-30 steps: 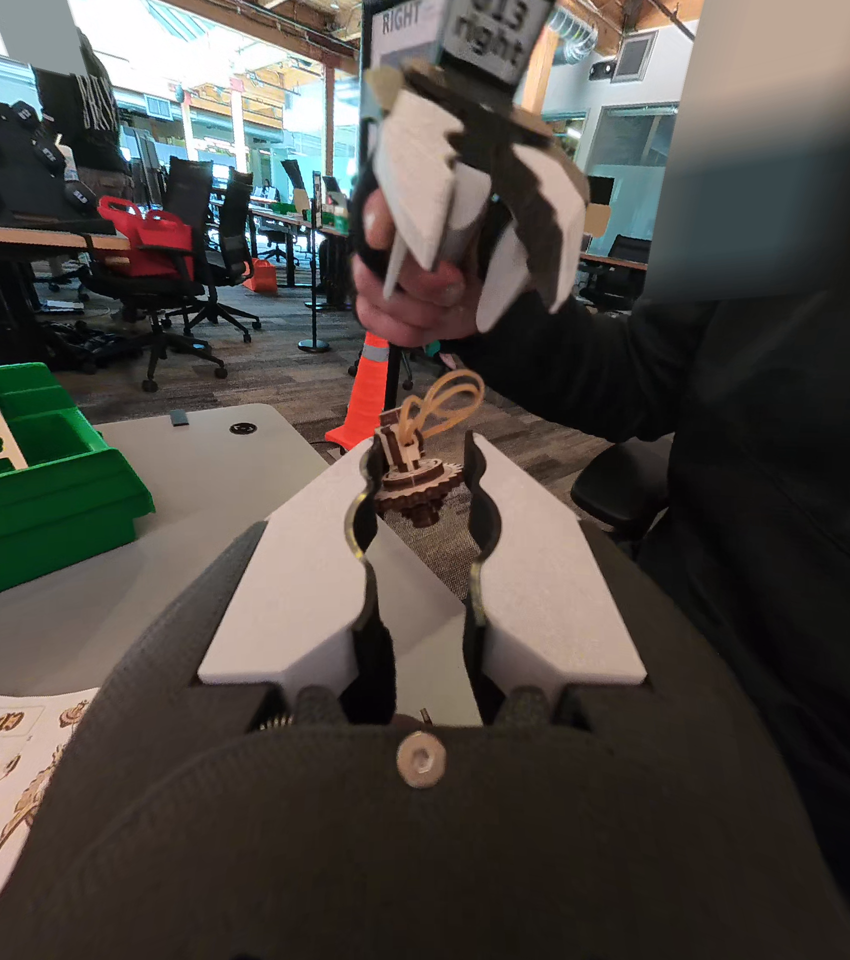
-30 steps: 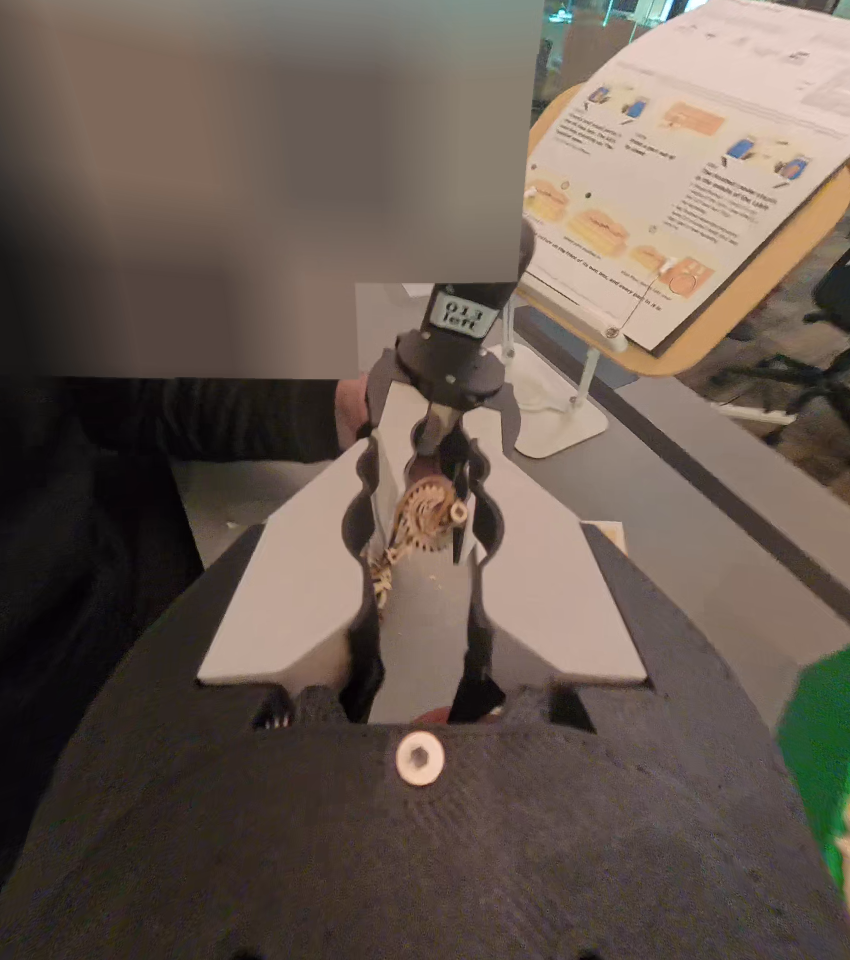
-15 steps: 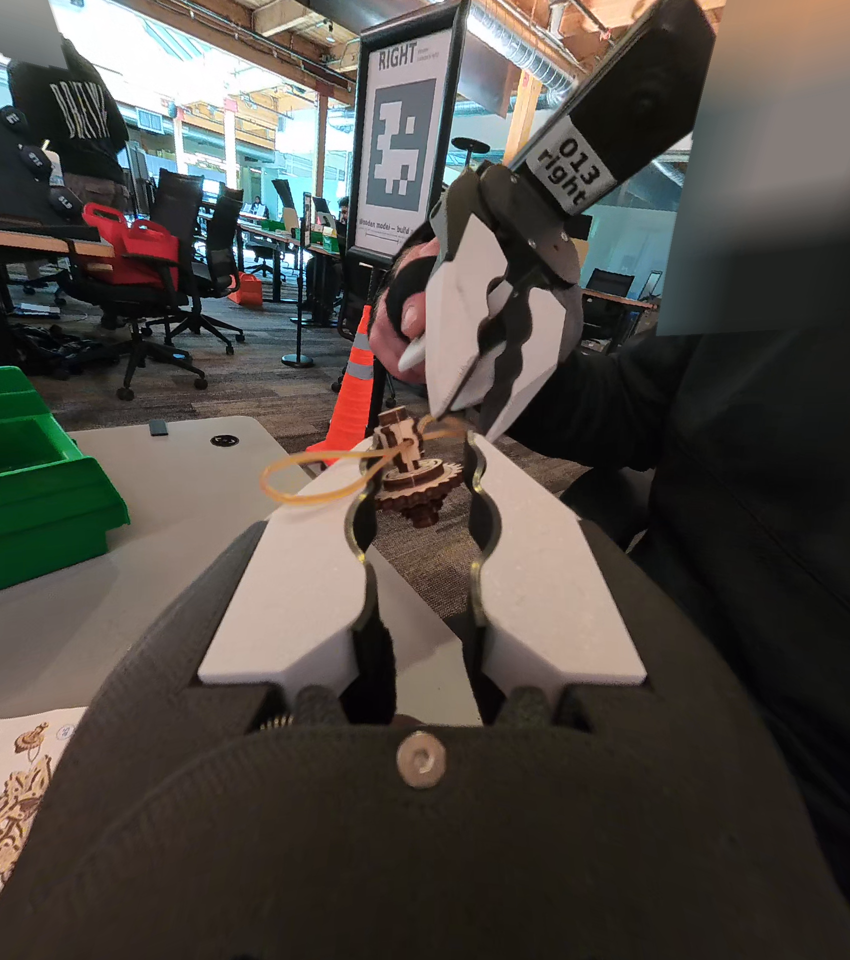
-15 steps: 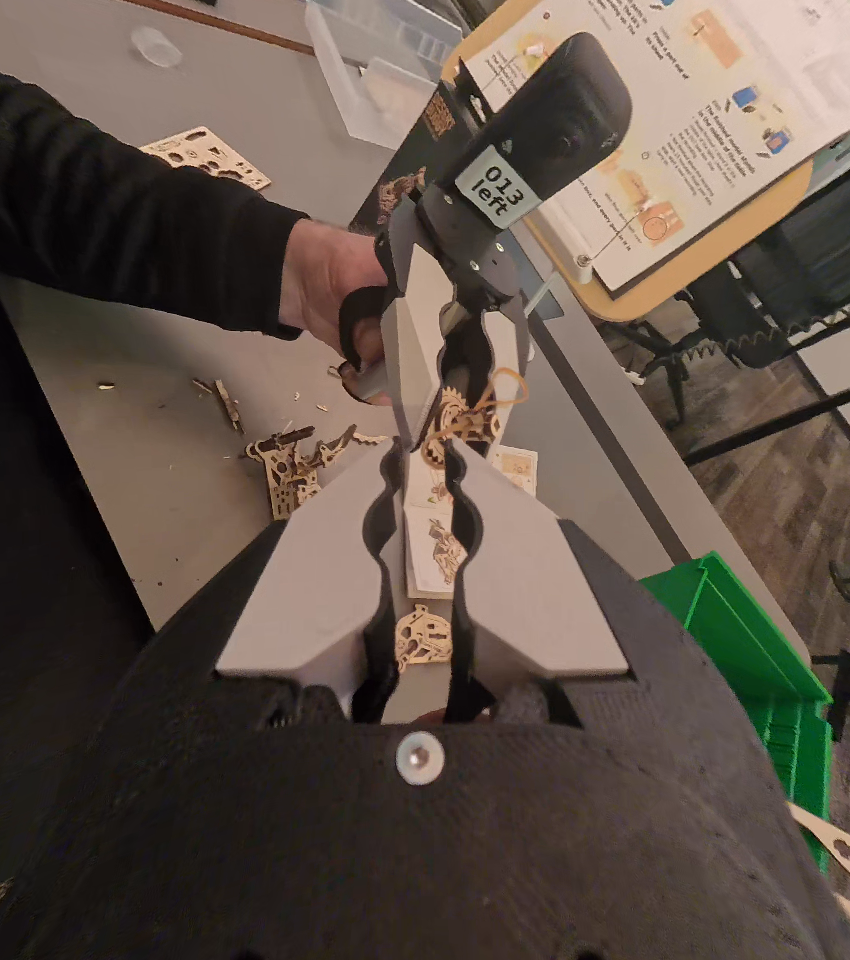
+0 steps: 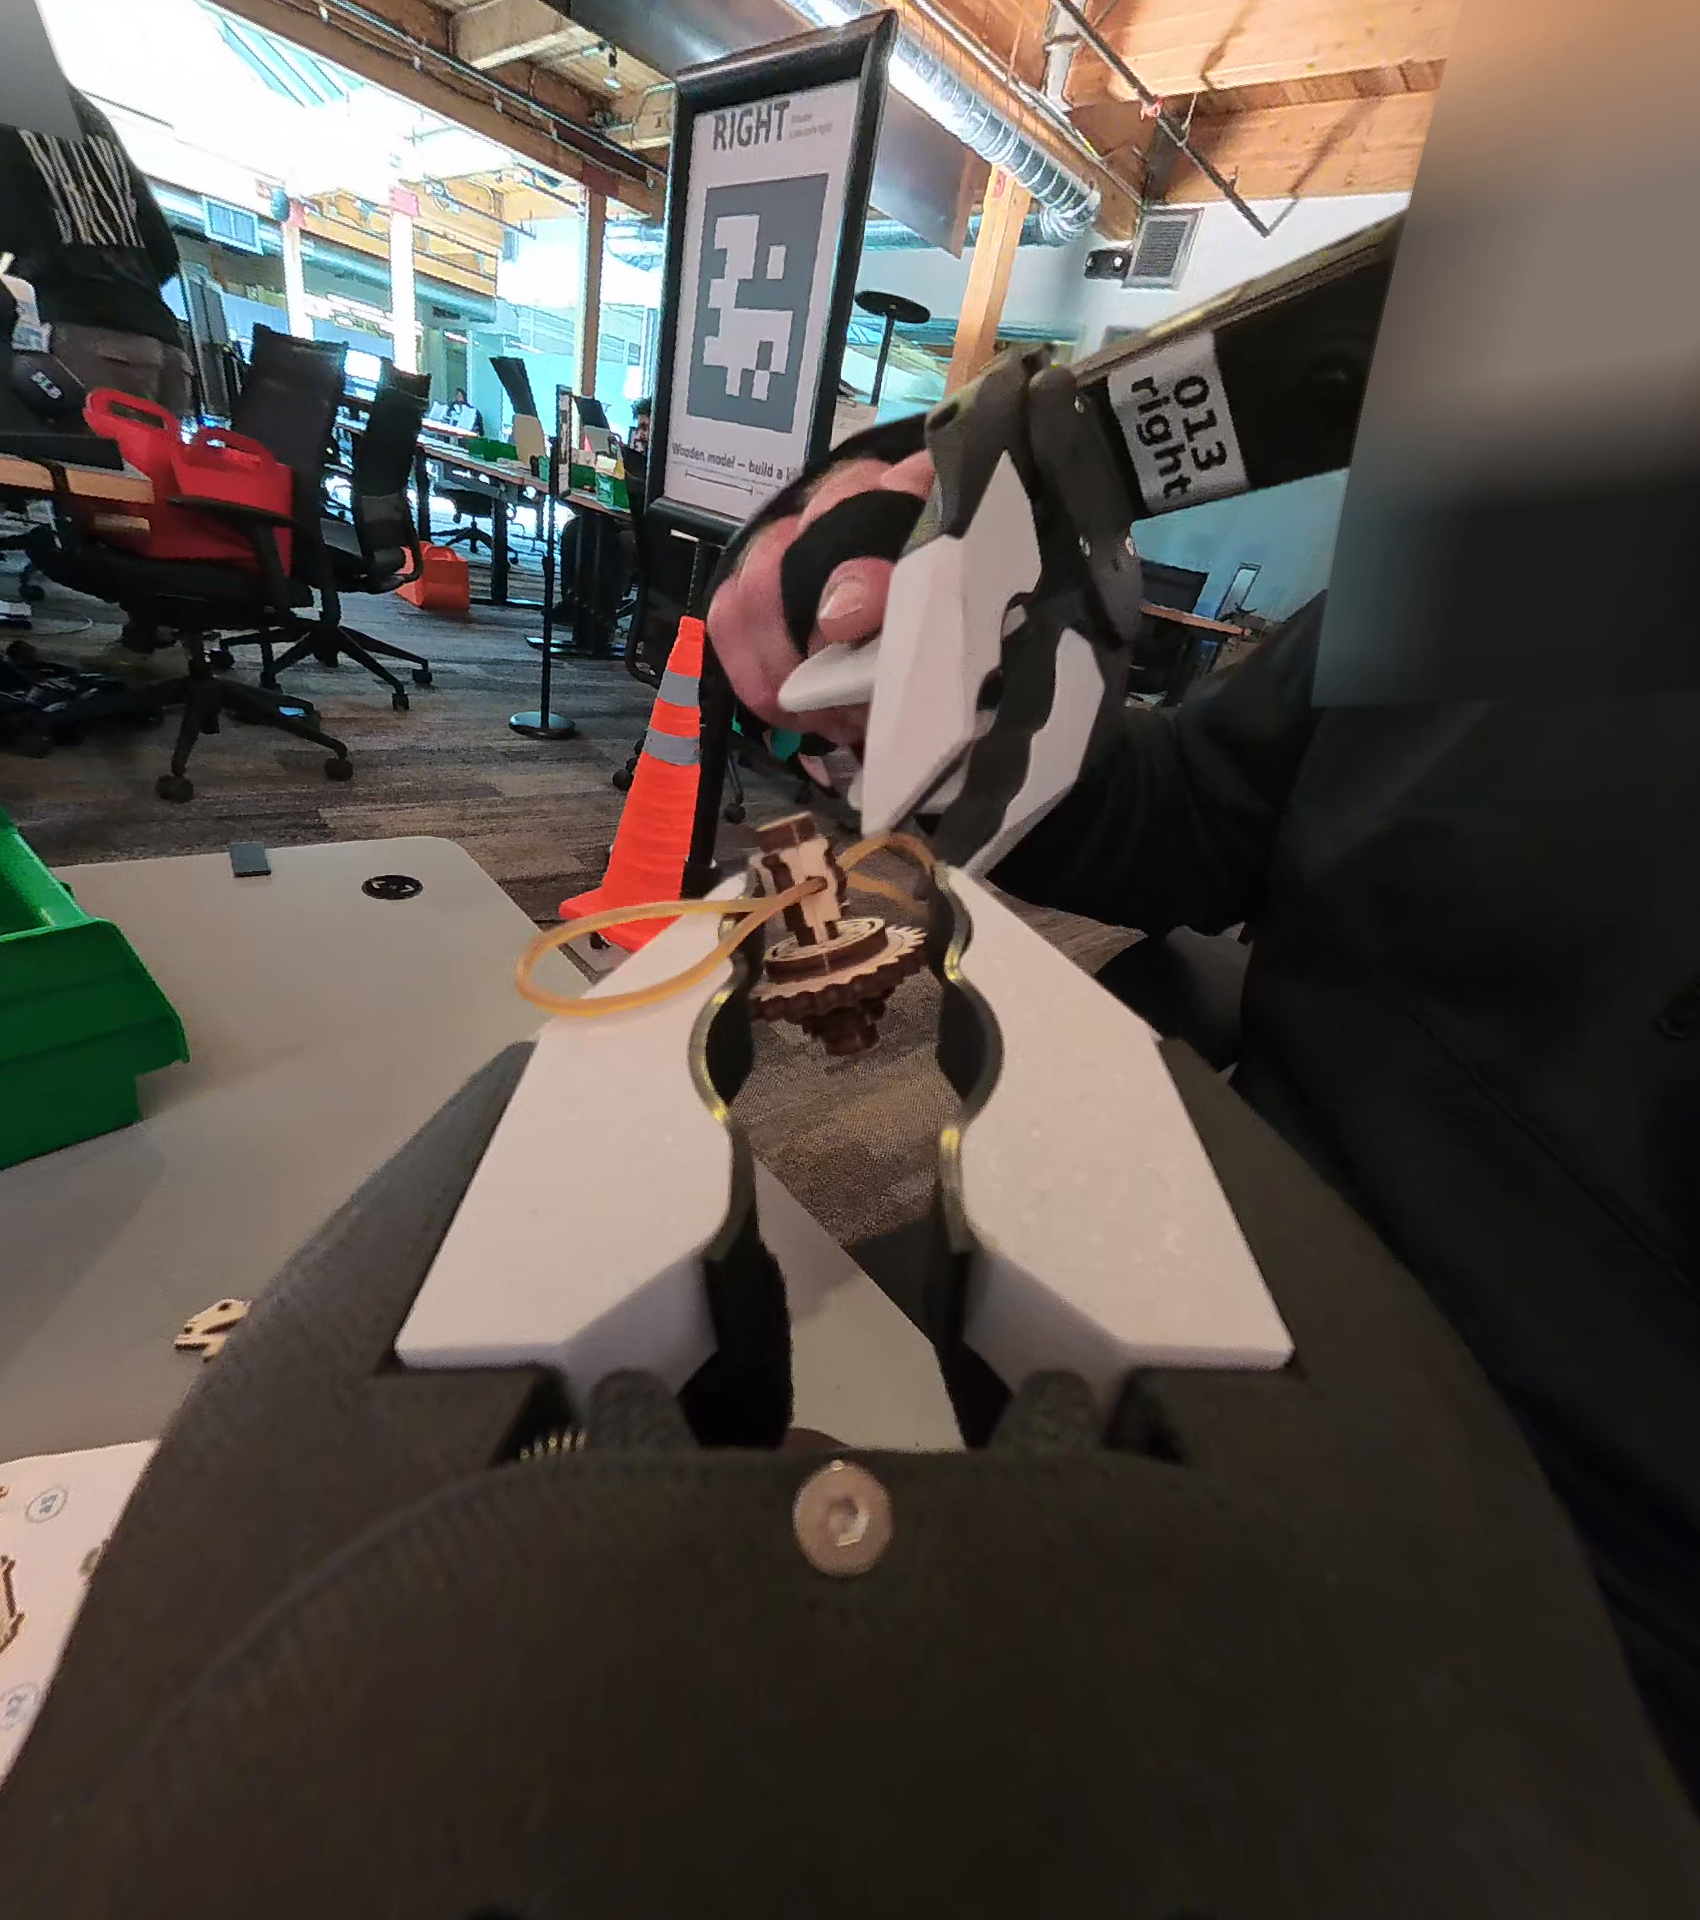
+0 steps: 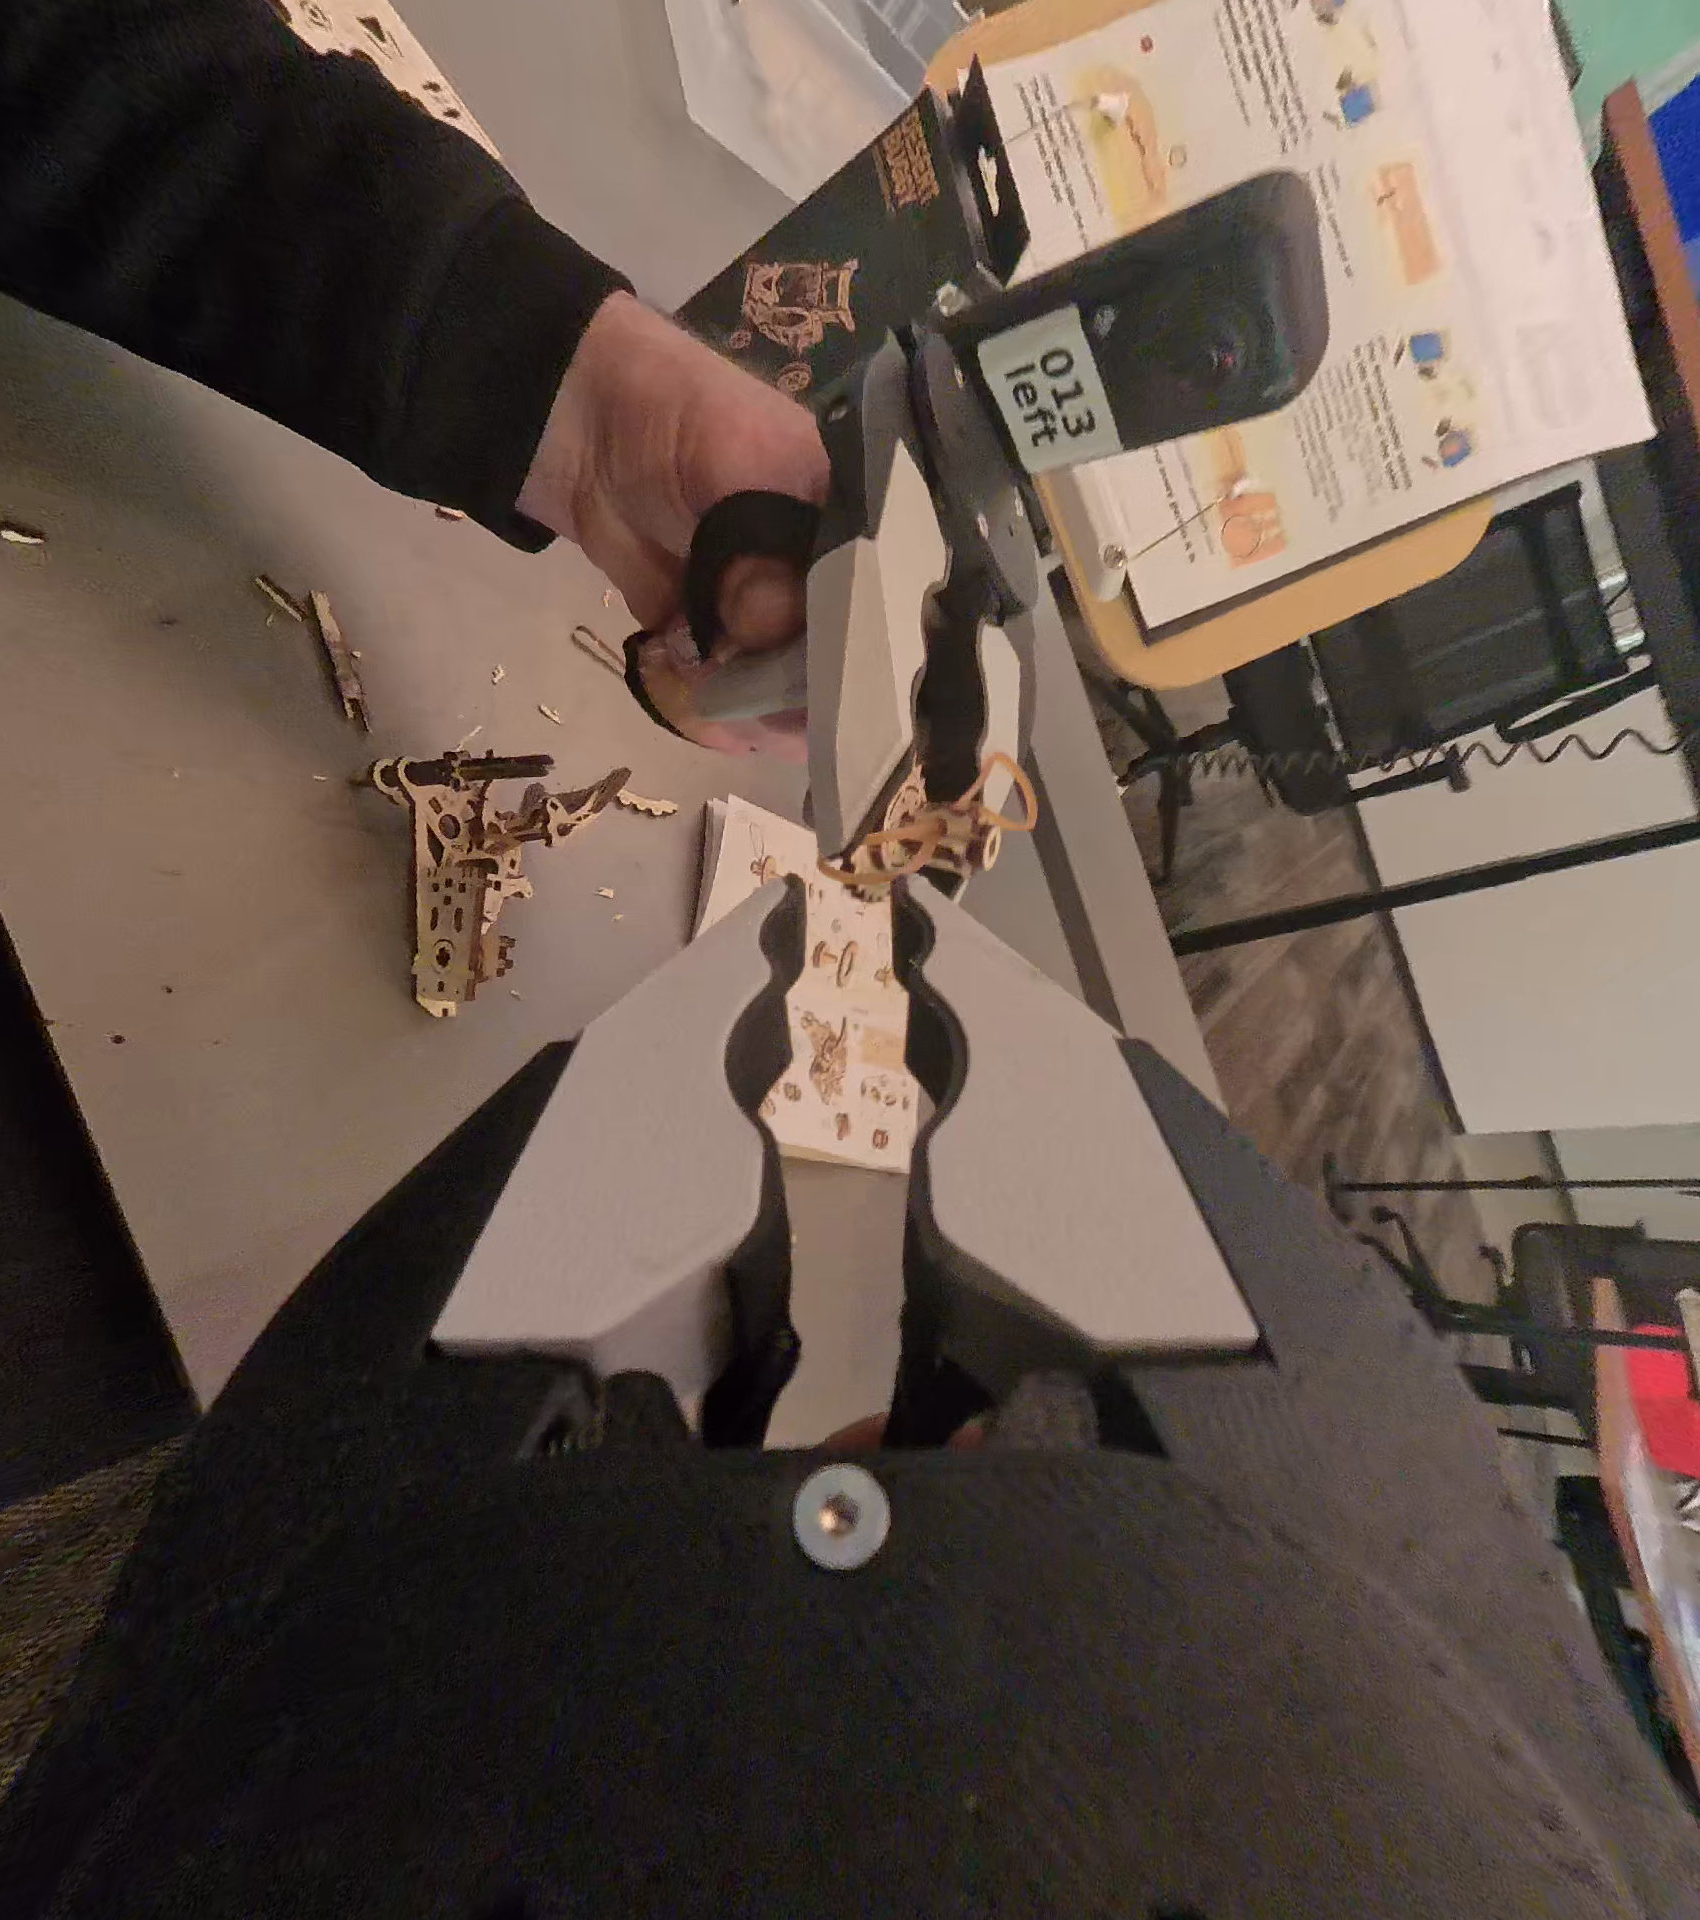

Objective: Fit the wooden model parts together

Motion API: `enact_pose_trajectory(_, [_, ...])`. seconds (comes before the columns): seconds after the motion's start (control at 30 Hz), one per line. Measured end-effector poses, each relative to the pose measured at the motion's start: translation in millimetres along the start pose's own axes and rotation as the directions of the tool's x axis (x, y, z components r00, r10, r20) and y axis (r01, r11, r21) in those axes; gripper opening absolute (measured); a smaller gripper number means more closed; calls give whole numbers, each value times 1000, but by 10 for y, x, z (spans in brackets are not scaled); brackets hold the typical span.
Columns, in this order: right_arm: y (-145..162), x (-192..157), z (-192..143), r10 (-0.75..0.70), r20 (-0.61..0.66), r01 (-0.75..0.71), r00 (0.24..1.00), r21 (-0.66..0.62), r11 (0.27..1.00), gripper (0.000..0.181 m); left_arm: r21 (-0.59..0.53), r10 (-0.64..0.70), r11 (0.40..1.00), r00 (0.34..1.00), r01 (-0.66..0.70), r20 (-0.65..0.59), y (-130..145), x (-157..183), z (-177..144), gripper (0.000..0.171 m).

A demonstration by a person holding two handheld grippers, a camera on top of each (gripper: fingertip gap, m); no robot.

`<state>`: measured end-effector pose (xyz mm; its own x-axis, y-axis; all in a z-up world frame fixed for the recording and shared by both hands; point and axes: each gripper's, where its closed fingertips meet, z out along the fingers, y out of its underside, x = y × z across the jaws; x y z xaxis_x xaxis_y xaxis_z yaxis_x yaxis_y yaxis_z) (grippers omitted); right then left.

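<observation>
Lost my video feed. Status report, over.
Left gripper shut on wooden gear piece. Right gripper pinching the rubber band threaded through it. Nothing in the way.

The left wrist view looks level along its own fingers (image 5: 617,1122), out past the table (image 5: 306,1018) edge toward the office. The right wrist view is rolled sideways, probably aimed down at the table (image 6: 150,831). Both sit close to one shared gear (image 5: 830,956) (image 6: 903,831), each catching the opposite gripper.
</observation>
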<state>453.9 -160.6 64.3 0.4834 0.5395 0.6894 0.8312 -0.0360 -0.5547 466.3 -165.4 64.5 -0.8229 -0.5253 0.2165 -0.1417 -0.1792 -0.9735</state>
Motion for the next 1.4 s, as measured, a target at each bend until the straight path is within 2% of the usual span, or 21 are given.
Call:
enact_pose_trajectory(0.13, [4,17,34,-45,1,45,999,-19,999,1,-15,-9,1000,1000,8,-24,35,34,34,29])
enact_pose_trajectory(0.27, [-41,34,55,-67,-1,67,998,2,998,0,-18,-25,1000,998,24,-51,44,71,51,29])
enact_pose_trajectory(0.33, [-63,44,49,-83,-5,83,997,6,997,8,-15,-37,999,997,36,-71,41,92,44,29])
enact_pose_trajectory(0.53, [-88,-27,32,-205,42,206,978,-10,979,14,-51,-72,997,990,66,-123,113,157,75,29])
enact_pose_trajectory(0.67, [-64,-227,32,-308,175,317,935,-26,948,7,-128,-103,988,981,83,-163,248,231,117,29])
enact_pose_trajectory(0.77, [-13,-377,31,-327,284,352,901,-40,935,0,-188,-106,979,980,74,-166,352,260,148,29])
enact_pose_trajectory(0.9, [-78,-361,-20,-180,312,192,933,-10,981,0,-215,-62,976,988,30,-143,369,267,160,29])
enact_pose_trajectory(1.0, [-173,-195,-66,17,285,-32,958,47,998,0,-248,-22,969,994,-5,-109,407,240,176,29])
enact_pose_trajectory(1.07, [-161,-131,-48,151,295,-173,943,48,984,0,-275,18,961,996,-40,-82,437,219,197,29])
enact_pose_trajectory(1.27, [-37,-159,71,382,328,-395,864,-29,918,0,-342,84,935,996,-92,-40,512,197,257,29])
enact_pose_trajectory(1.33, [46,-151,89,396,296,-398,869,-56,916,0,-357,95,929,995,-98,-25,527,180,262,29])
enact_pose_trajectory(1.4, [21,-172,57,413,320,-425,853,-36,905,0,-363,96,927,995,-94,-12,536,154,261,29])
